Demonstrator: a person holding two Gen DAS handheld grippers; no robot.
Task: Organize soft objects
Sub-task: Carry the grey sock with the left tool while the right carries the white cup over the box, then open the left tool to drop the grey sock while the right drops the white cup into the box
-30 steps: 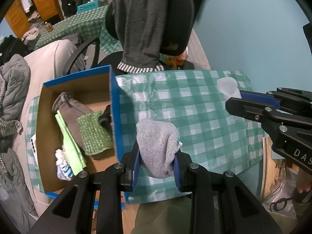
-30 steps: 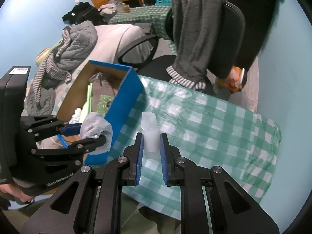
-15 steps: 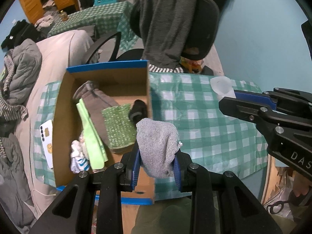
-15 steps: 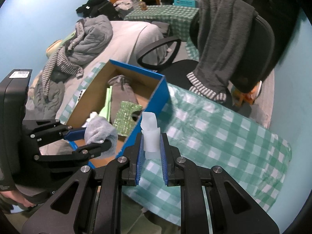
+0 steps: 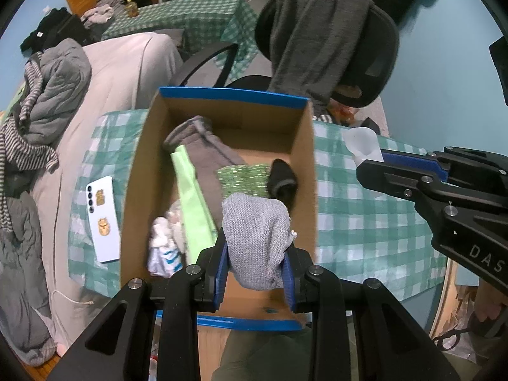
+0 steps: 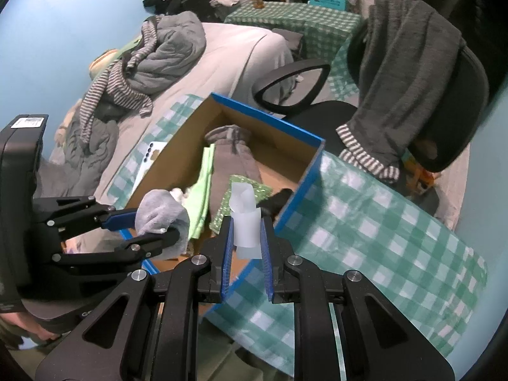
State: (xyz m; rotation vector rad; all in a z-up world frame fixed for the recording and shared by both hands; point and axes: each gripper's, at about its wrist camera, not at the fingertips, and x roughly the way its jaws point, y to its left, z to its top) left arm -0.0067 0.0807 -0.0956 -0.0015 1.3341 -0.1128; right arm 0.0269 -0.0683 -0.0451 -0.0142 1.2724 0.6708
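- Over the open cardboard box point(image 5: 304, 146) on the counter point(image 5: 365, 231), I hold the left gripper point(image 5: 257, 266) clamped on a grey knit cloth point(image 5: 255, 241), which hangs above the box's near end.
- Just right of it, my right gripper point(image 6: 246, 247) is closed on a white translucent piece point(image 6: 246, 222), held above the box's right wall.
- Inside the box lie a grey garment point(image 5: 206, 155), a light green cloth point(image 5: 193, 200), a green sparkly cloth point(image 5: 244, 179), a black item point(image 5: 282, 181) and a white bundle point(image 5: 163, 244).
- A phone point(image 5: 101, 219) lies on the counter left of the box.
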